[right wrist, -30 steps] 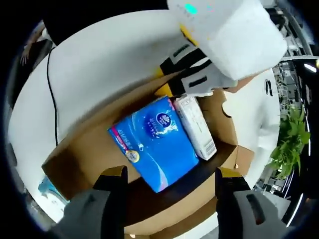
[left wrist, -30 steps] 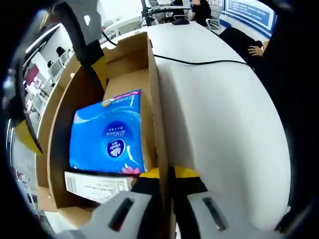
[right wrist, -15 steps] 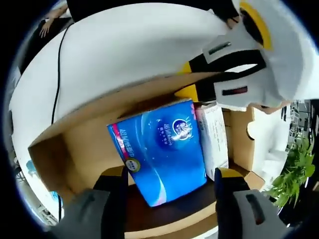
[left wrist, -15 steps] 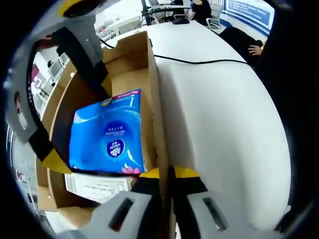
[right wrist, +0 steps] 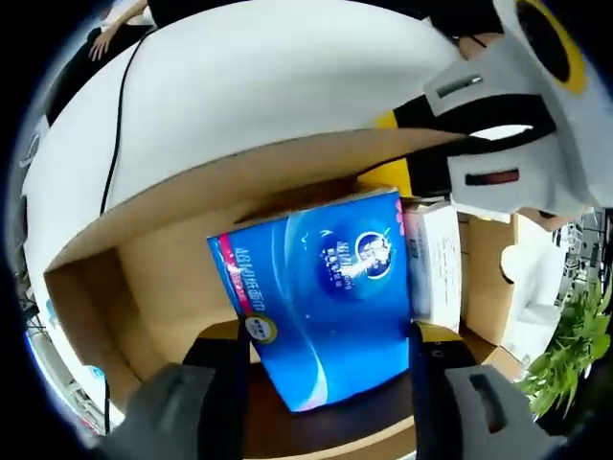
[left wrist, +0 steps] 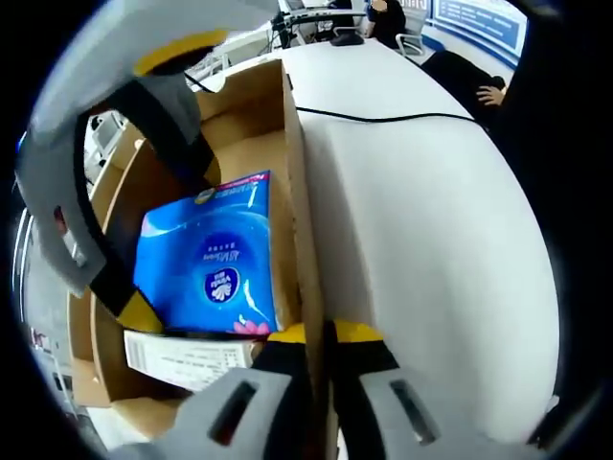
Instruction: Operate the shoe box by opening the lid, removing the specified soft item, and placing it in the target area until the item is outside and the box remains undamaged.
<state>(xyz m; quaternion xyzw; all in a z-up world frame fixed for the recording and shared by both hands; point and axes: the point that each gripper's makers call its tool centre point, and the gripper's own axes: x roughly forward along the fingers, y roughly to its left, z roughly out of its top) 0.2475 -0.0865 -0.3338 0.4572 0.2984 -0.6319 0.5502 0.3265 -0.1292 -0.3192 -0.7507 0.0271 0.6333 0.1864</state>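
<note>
Matt brown cardboard shoe box (left wrist: 292, 144) holds a glossy blue plastic-wrapped tissue pack (right wrist: 321, 287).

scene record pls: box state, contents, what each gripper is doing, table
box: cardboard box, open, on the white table
contents: blue soft pack lying flat inside; white printed pack beside it
left gripper: fingers closed on the box's side wall
right gripper: open, reaching into the box, one finger at each side of the blue soft pack, contact unclear
table: black cable across it
item status: not yet out of the box
</note>
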